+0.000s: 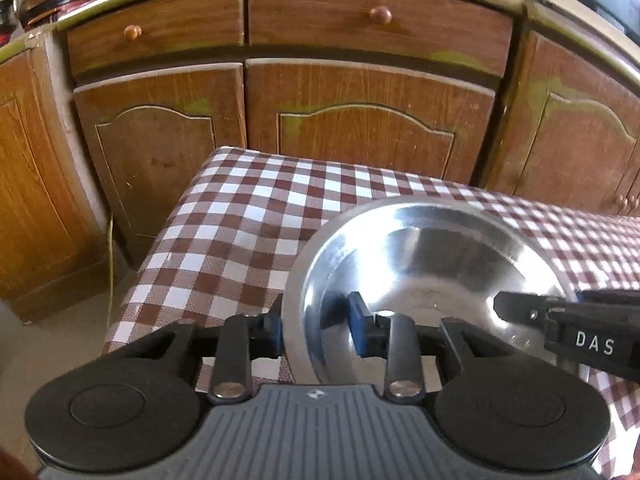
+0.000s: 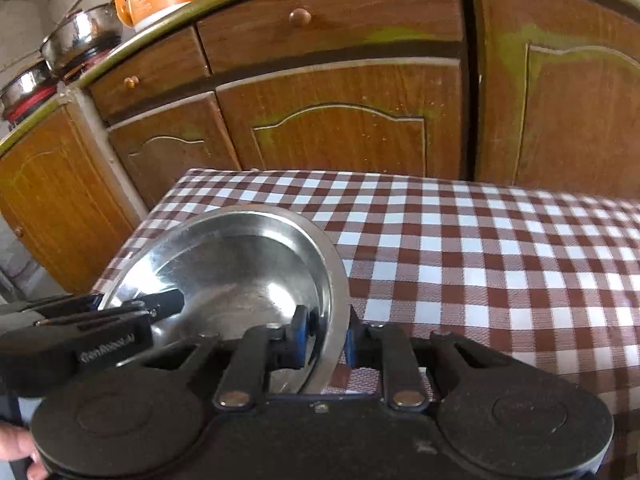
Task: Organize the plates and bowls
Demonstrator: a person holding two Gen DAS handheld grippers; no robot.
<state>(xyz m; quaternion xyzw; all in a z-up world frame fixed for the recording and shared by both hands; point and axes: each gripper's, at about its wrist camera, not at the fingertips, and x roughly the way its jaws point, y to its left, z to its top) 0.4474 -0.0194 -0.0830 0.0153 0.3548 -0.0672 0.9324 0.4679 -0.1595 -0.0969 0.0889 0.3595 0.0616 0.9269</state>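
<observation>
An empty steel bowl [image 1: 420, 276] sits near the checked table's [image 1: 240, 220] left edge; left gripper [image 1: 316, 326] and right gripper [image 2: 326, 338] each pinch its rim.

Each black claw [image 1: 316, 328] has blue pads [image 2: 302, 334], silver pivot screws, round side discs and white lettering.

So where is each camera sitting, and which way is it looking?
Left wrist: sits on the left gripper, looking forward and down at the steel bowl on the checked tablecloth, cupboards behind; its fingers pinch the bowl's left rim.
Right wrist: sits on the right gripper, same direction; its fingers pinch the bowl's right rim; a fingertip shows bottom left.
Shared: bowl, tablecloth, cupboards, and each sees the other gripper.
</observation>
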